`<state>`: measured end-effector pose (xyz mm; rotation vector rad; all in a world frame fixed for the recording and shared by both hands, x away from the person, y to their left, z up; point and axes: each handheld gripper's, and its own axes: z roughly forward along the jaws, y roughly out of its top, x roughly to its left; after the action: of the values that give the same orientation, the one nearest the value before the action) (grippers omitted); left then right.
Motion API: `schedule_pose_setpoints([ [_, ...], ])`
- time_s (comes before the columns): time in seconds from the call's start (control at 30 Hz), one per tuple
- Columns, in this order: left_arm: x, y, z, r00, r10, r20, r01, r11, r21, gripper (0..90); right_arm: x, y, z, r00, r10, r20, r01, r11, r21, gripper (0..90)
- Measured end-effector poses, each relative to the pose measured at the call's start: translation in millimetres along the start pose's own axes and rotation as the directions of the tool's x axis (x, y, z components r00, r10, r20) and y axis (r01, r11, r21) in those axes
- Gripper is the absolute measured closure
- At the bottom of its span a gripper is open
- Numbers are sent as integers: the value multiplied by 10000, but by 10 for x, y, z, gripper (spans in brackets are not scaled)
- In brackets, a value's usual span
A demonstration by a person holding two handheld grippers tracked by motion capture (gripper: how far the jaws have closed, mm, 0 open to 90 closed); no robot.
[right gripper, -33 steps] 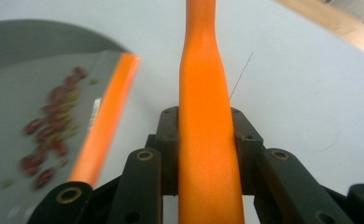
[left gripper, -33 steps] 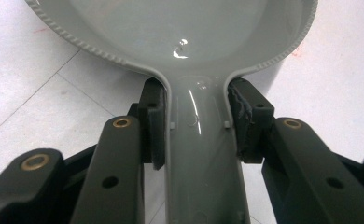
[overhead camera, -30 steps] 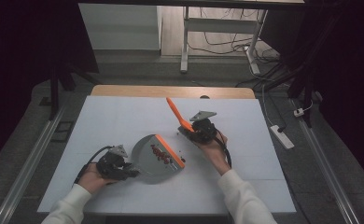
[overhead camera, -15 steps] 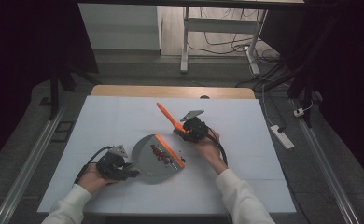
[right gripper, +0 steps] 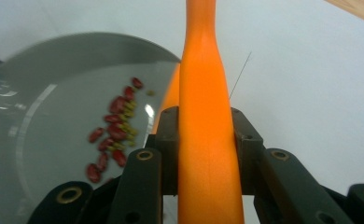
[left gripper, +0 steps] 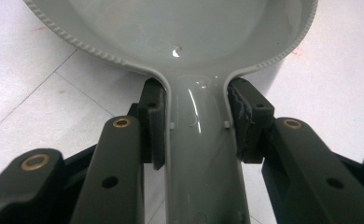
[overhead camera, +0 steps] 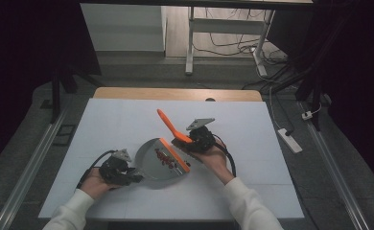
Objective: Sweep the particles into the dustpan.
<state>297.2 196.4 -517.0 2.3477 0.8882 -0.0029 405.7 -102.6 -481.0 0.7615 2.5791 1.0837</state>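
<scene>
Grey dustpan [overhead camera: 152, 163] holds red, perhaps yellow beans [right gripper: 111, 135].

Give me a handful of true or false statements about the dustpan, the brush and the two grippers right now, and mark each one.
1. The left gripper is shut on the grey dustpan handle. True.
2. The right gripper is open and holds nothing. False: it is shut on the orange brush handle.
3. Red and yellowish bits lie inside the dustpan. True.
4. The dustpan is blue. False: it is grey.
5. The brush handle is orange. True.
</scene>
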Motion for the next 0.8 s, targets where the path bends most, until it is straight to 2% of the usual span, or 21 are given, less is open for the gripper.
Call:
schedule_pose_setpoints([
  [0.27,3,-5,-4,10000,15,14,-15,10000,5,619,-6,-85,25,9990,-36,453,18,9992,409,706],
  [0.47,-20,-20,-27,10000,-19,80,19,10000,-15,618,-10,-155,-137,9970,211,746,-229,9995,235,706],
  [0.7,-105,-45,-71,9993,296,250,-296,9996,3,619,-71,-251,-322,9925,701,1000,-702,9975,-27,706],
  [0.8,-121,-52,-73,9993,288,253,-288,9996,-10,619,-72,-304,-350,9917,749,1041,-758,9971,41,706],
])
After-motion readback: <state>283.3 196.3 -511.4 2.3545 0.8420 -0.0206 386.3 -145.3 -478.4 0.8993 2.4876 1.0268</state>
